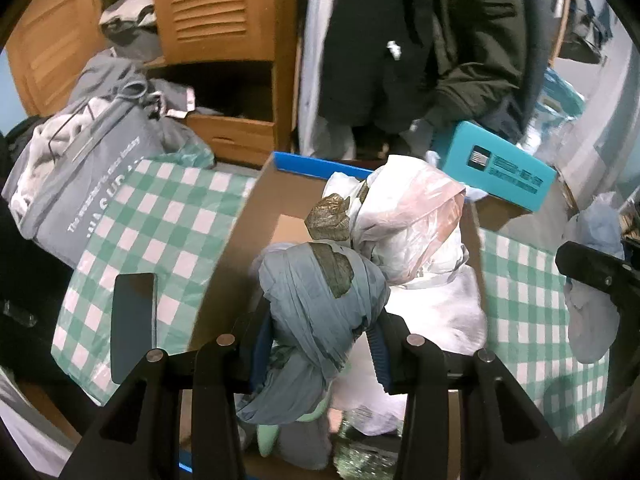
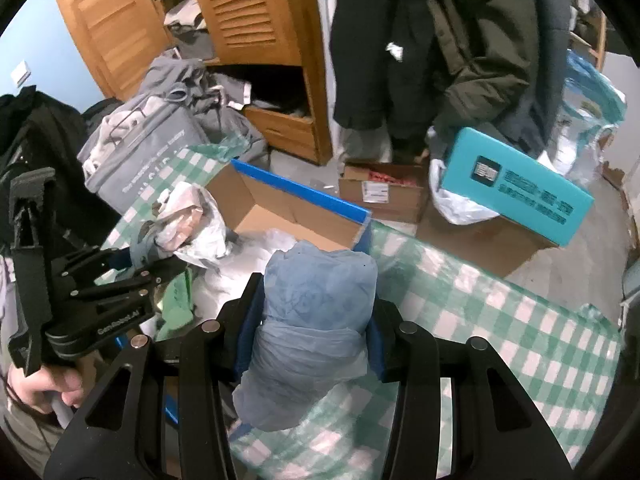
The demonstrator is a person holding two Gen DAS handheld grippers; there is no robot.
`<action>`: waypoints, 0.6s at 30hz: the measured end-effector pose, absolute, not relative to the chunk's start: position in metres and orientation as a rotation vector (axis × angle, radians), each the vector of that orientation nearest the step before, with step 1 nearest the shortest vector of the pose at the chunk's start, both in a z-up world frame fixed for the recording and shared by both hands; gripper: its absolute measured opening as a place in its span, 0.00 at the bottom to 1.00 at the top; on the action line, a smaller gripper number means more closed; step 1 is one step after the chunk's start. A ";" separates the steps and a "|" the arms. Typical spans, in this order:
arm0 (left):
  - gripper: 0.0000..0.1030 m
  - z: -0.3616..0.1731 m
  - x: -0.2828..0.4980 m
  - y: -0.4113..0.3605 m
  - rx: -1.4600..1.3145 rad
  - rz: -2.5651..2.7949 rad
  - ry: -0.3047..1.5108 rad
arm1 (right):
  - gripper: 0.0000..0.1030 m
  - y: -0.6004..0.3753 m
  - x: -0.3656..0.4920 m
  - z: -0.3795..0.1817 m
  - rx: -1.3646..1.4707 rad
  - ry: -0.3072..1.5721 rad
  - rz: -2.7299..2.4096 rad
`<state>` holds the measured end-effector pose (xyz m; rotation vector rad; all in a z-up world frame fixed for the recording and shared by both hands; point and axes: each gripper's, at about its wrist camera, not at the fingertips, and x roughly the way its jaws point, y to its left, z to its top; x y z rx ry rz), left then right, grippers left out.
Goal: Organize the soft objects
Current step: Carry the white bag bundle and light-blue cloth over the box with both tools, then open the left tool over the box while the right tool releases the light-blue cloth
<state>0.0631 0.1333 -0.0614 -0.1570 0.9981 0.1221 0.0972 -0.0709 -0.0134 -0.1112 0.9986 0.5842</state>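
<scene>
My left gripper (image 1: 320, 344) is shut on a blue-grey cloth bundle (image 1: 320, 284) patched with brown tape. It hangs over an open cardboard box (image 1: 236, 248) with a blue rim. White and pink plastic-wrapped soft bags (image 1: 412, 216) fill the box. In the right wrist view my right gripper (image 2: 316, 328) is shut on a pale blue plastic-wrapped bundle (image 2: 320, 296), just right of the box (image 2: 296, 196). The left gripper (image 2: 160, 266) shows there at the left, a hand gripping its handle. The right gripper's bundle (image 1: 588, 312) appears at the right edge of the left wrist view.
A green-and-white checked cloth (image 1: 160, 208) covers the surface under the box. A dark phone (image 1: 134, 320) lies on it at left. A grey bag of clothes (image 1: 80, 184), a teal box (image 2: 516, 196), a wooden wardrobe (image 2: 248, 12) and hanging dark jackets (image 2: 460, 40) stand behind.
</scene>
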 end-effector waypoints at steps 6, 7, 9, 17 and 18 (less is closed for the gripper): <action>0.42 -0.076 0.073 0.153 -0.193 0.141 1.032 | 0.43 -0.041 0.112 -0.022 -0.127 1.022 0.609; 0.42 -0.078 0.075 0.156 -0.201 0.143 1.038 | 0.43 -0.035 0.115 -0.024 -0.128 1.026 0.615; 0.42 -0.083 0.079 0.161 -0.215 0.150 1.050 | 0.43 -0.027 0.120 -0.027 -0.133 1.033 0.620; 0.44 -0.092 0.096 0.165 -0.260 0.159 1.077 | 0.47 -0.002 0.141 -0.051 -0.132 1.089 0.641; 0.45 -0.092 0.097 0.165 -0.260 0.161 1.078 | 0.49 0.000 0.142 -0.053 -0.129 1.094 0.644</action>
